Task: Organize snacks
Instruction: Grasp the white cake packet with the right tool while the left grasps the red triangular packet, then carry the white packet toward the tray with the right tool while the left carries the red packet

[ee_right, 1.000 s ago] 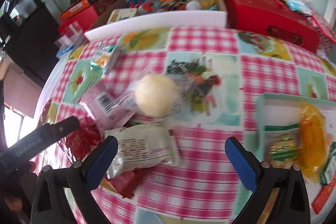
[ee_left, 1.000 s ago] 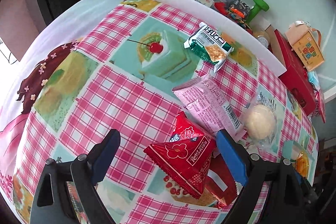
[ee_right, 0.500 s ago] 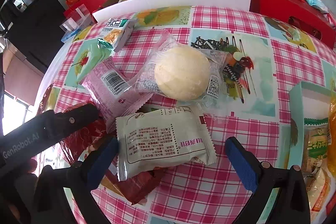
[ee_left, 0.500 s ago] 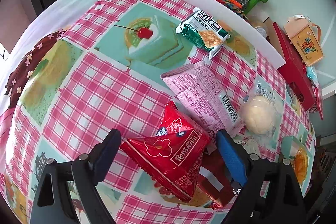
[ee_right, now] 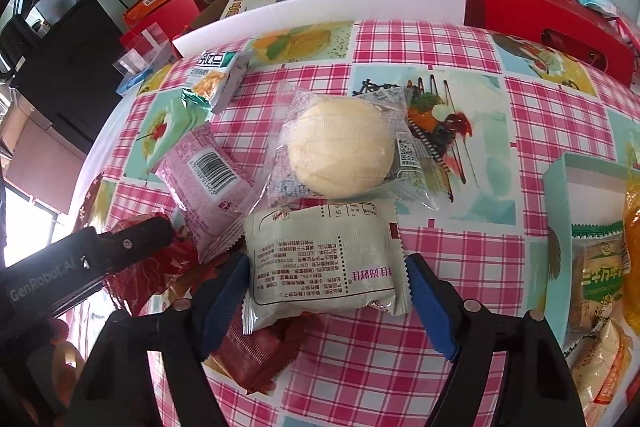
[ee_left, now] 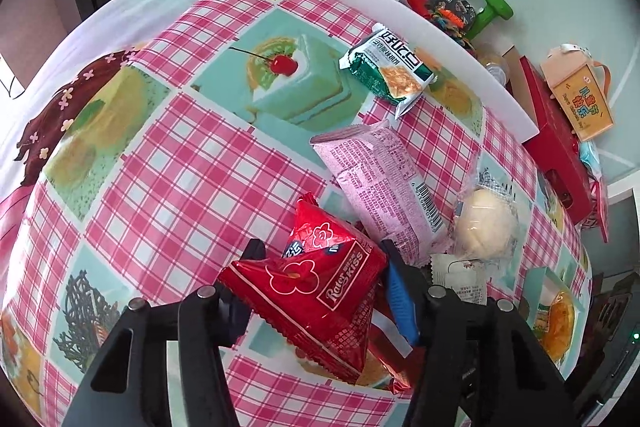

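Note:
A red triangular snack packet (ee_left: 316, 287) lies on the checked tablecloth (ee_left: 168, 195) between the fingers of my left gripper (ee_left: 320, 247). Its jaws are closing and both pads touch the packet's sides. A white flat packet (ee_right: 324, 267) with printed text lies between the blue pads of my right gripper (ee_right: 328, 259). Those jaws are closing too, and the pads stand at the packet's crimped edges without squeezing it. One of the left gripper's fingers (ee_right: 132, 243) shows at the left of the right wrist view, over the red packet (ee_right: 160, 271).
A pink packet (ee_left: 380, 183), a round bun in clear wrap (ee_right: 340, 147) and a green-and-white cracker packet (ee_left: 388, 71) lie further back. A teal box (ee_right: 560, 187) holding several snacks stands at the right. A white foam board (ee_left: 420, 23) and red boxes (ee_right: 540, 7) line the far edge.
Both grippers' jaws have narrowed, the left around the red packet and the right around the white packet. The white packet now lies squarely between the right fingers.

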A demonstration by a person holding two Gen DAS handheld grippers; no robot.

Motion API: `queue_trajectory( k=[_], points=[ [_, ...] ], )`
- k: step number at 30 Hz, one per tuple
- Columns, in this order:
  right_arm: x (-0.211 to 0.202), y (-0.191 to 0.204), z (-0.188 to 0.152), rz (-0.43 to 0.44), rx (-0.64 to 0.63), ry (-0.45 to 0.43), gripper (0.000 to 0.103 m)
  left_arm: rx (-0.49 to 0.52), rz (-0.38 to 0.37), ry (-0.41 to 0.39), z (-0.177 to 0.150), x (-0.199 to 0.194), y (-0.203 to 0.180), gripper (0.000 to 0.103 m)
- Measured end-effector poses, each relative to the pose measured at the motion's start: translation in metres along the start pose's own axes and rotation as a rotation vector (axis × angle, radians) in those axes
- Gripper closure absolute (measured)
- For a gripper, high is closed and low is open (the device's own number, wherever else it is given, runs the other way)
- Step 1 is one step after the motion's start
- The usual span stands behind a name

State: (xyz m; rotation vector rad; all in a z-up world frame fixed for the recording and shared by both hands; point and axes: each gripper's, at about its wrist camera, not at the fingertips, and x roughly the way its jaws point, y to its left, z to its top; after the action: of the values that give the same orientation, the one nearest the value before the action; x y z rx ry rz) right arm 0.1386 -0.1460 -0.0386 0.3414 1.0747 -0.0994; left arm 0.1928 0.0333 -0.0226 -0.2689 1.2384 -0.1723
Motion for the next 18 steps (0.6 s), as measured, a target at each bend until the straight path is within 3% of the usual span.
queue_trajectory(
  k=[8,18],
  points=[
    [-0.013,-0.009,-0.011,-0.003,-0.002,-0.015,0.037,0.012,0.003,-0.029,-0.009,-0.02,-0.002,0.047],
    [-0.041,-0.022,-0.03,-0.003,0.028,-0.036,0.038,0.061,-0.004,-0.076,-0.029,-0.049,-0.013,0.047]
  ],
)
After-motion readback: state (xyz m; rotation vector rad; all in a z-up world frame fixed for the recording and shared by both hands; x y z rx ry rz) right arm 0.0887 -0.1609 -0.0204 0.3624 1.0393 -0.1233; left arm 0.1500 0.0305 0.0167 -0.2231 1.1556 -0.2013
